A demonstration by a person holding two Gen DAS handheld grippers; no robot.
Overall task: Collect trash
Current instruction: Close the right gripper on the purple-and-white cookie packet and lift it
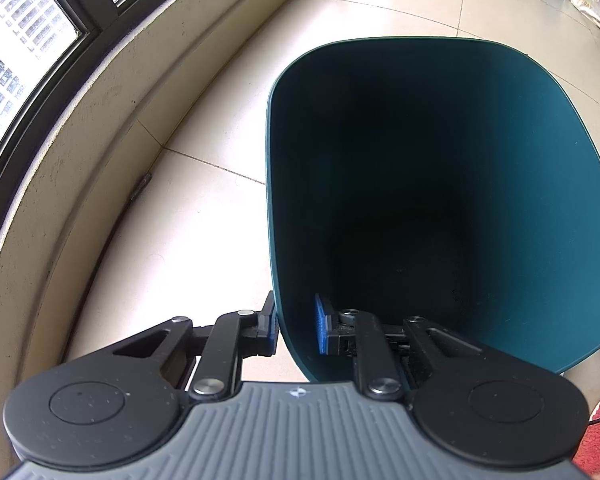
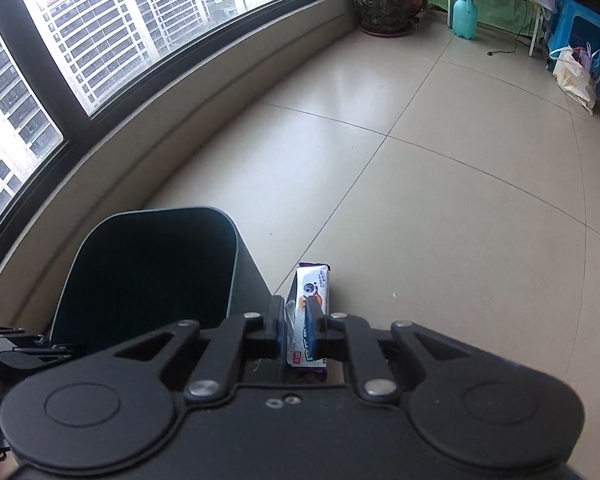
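A dark teal trash bin [image 1: 440, 184] fills the left wrist view, tilted with its dark inside towards the camera. My left gripper [image 1: 296, 330] straddles the bin's near wall, one finger outside and the blue pad [image 1: 323, 328] inside, gripping the wall. In the right wrist view the bin [image 2: 148, 268] stands at lower left. My right gripper [image 2: 296, 334] is shut on a white and purple snack wrapper [image 2: 310, 300], held upright just right of the bin's rim. The left gripper shows at that view's left edge [image 2: 24, 348].
A curved window and low beige sill [image 2: 180, 92] run along the left. At the far end stand a potted plant [image 2: 384, 4], a teal spray bottle [image 2: 465, 14], a white table and bags [image 2: 576, 72]. A small white scrap [image 2: 395, 296] lies on the tiled floor.
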